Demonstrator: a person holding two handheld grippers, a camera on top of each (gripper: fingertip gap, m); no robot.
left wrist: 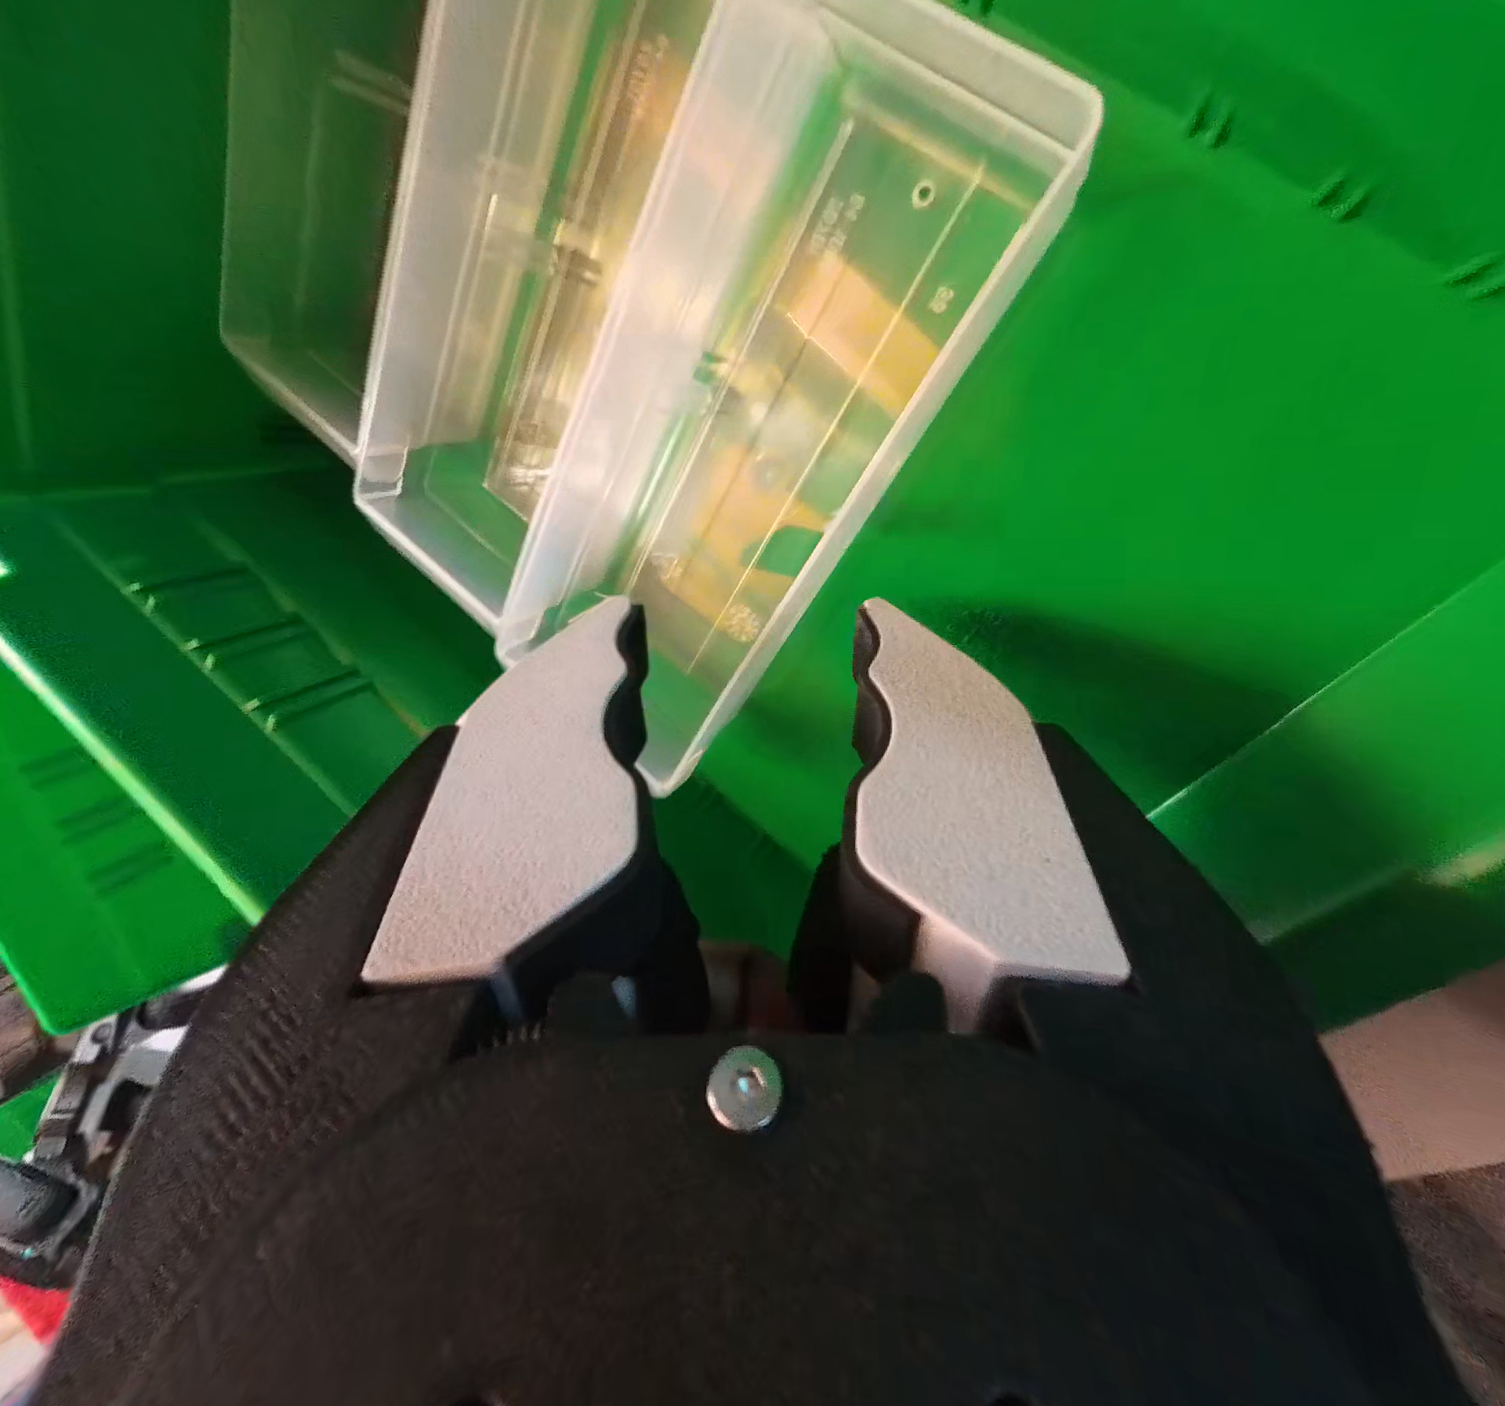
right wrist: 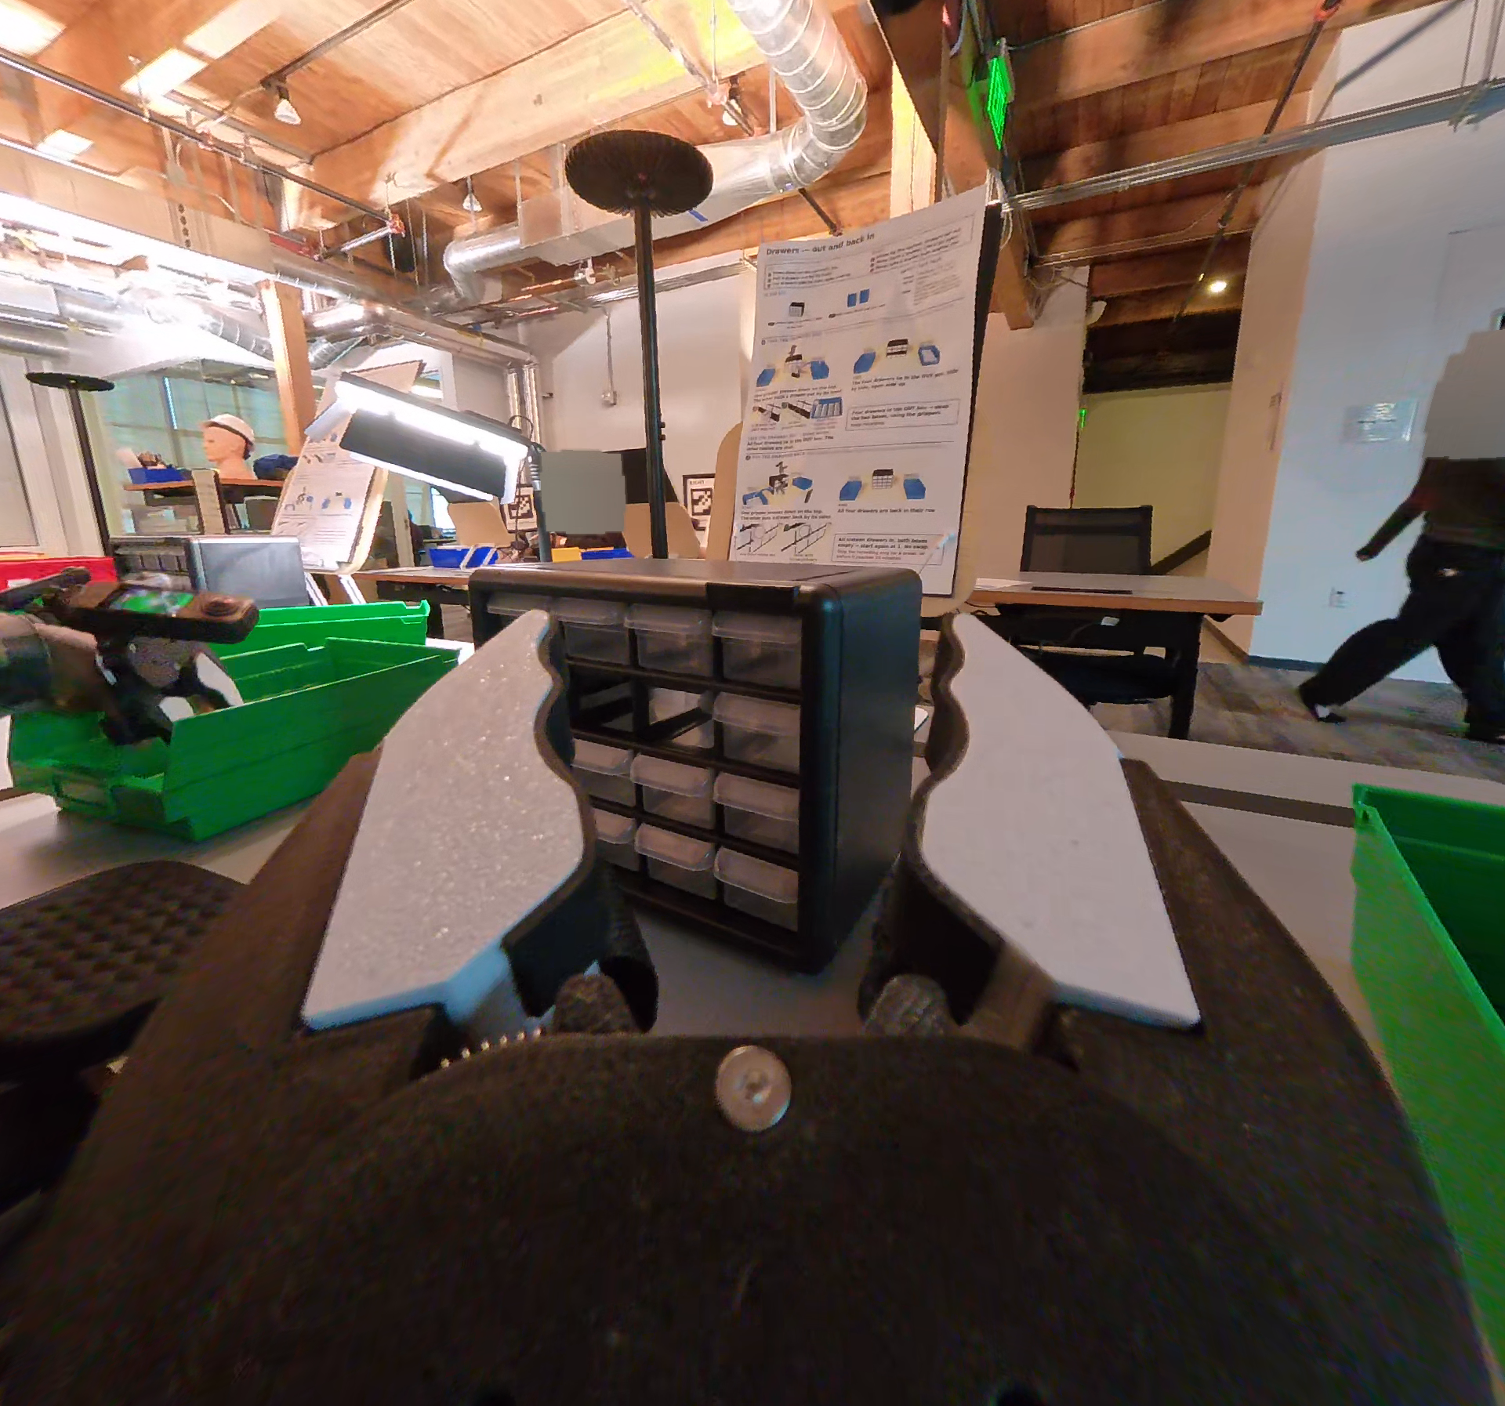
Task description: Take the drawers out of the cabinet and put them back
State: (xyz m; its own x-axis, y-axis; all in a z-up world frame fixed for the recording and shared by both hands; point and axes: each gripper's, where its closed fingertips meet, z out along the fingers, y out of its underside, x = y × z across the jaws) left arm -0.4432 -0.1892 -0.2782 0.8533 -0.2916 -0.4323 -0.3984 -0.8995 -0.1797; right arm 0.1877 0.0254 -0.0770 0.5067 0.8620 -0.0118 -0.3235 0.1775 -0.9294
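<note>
Left gripper (left wrist: 745,626), jaws apart & empty, hovers at two clear drawers (left wrist: 733,325) in green bin (left wrist: 1221,390); right gripper (right wrist: 745,638), wide open, faces cabinet (right wrist: 855,715); drawers likely light, stiff, slippery: grip a rim.

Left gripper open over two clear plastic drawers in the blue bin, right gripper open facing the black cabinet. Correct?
Not quite: the bin is green, not blue, per the left wrist view. The rest holds: left gripper open over two clear plastic drawers, right gripper open facing the black cabinet.
</note>
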